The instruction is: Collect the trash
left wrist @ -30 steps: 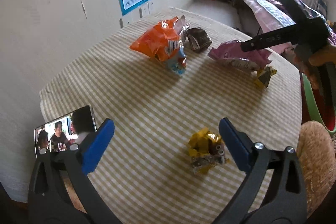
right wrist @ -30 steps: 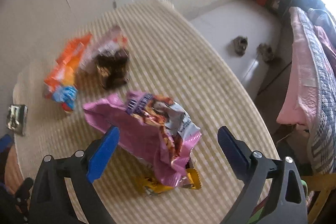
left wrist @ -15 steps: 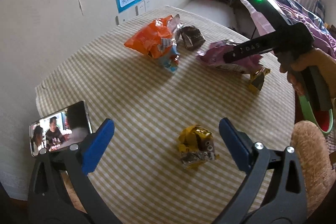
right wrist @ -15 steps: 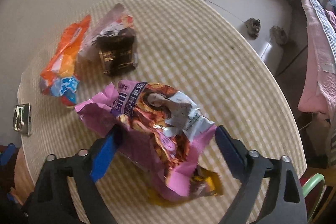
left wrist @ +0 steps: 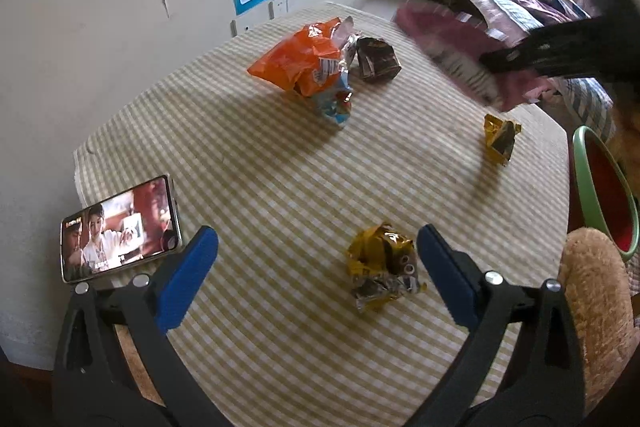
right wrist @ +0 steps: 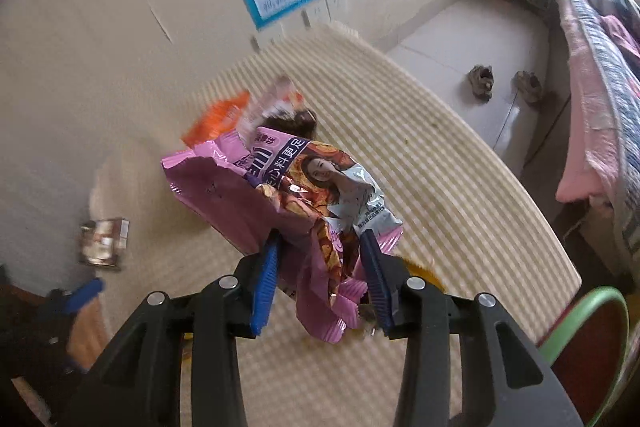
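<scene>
the crinkled pink foil snack bag [right wrist: 280, 203], earlier lying on the checked-cloth desk [right wrist: 440, 187], is now lifted, clamped by the just-closed right tongs [right wrist: 320, 279]; the left tongs [left wrist: 316, 275] are held apart.

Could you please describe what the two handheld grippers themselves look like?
Both look alike. The left gripper and the right gripper each have two black plastic arms shaped like clamp handles, with silver rivets and flat blue pads lining the jaws. Seen from the left wrist view, the right one carries a small green light. No cables or sleeves show.

A pink snack bag [right wrist: 256, 203] and an orange bag [left wrist: 304, 63] show against the yellow-and-white checked tablecloth [left wrist: 280, 167].
</scene>
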The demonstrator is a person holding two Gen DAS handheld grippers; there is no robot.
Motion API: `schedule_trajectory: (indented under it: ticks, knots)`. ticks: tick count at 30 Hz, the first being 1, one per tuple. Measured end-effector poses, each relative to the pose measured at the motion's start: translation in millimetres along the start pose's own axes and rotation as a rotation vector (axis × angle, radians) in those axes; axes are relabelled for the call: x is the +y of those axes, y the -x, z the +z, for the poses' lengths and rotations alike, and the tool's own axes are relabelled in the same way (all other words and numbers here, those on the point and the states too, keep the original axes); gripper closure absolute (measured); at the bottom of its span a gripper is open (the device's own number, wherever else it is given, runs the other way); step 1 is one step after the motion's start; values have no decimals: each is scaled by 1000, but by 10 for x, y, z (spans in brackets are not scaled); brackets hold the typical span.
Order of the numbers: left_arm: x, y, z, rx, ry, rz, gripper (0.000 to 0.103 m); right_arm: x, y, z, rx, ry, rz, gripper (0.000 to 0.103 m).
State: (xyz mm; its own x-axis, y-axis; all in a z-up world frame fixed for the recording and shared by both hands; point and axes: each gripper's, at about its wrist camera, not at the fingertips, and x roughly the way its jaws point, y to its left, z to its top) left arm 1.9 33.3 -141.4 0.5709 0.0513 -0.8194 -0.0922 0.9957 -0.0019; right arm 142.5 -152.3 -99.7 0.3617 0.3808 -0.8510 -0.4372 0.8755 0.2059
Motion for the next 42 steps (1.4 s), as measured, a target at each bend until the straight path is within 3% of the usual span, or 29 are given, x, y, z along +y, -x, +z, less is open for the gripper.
schedule_trajectory:
  ticks: [3, 6, 12, 17, 21, 23, 29, 37, 40, 42]
  knots:
    - [-67, -15, -20, 11, -21, -6, 6, 53, 268, -193, -51, -18, 3, 64]
    - [-117, -72, -36, 46, -10, -59, 6, 62, 430, -447, -86, -33, -19, 63]
    - [-234, -199, -91, 96, -38, -78, 9, 8, 509, -974, -82, -152, -13, 63]
    - [-332, -286, -134, 136, -80, -76, 25, -41, 491, -1221, -59, -222, -2, 63]
    - [-354, -326, -146, 159, -91, -61, 31, -109, 490, -1303, -52, -257, 0, 63]
    - [-346, -338, -153, 169, -89, -63, 42, -125, 496, -1345, -52, -269, -1, 63]
    - [-284, -386, -154, 189, -54, -85, 60, -175, 482, -1410, -42, -294, 9, 63]
    - [-328, -380, -168, 183, -75, -78, 58, -187, 455, -1449, -31, -310, 20, 63]
    - [-339, -392, -179, 183, -75, -73, 38, -197, 444, -1455, -26, -317, 21, 63]
    - [-324, -399, -185, 183, -62, -84, 36, -197, 433, -1462, -21, -319, 21, 62]
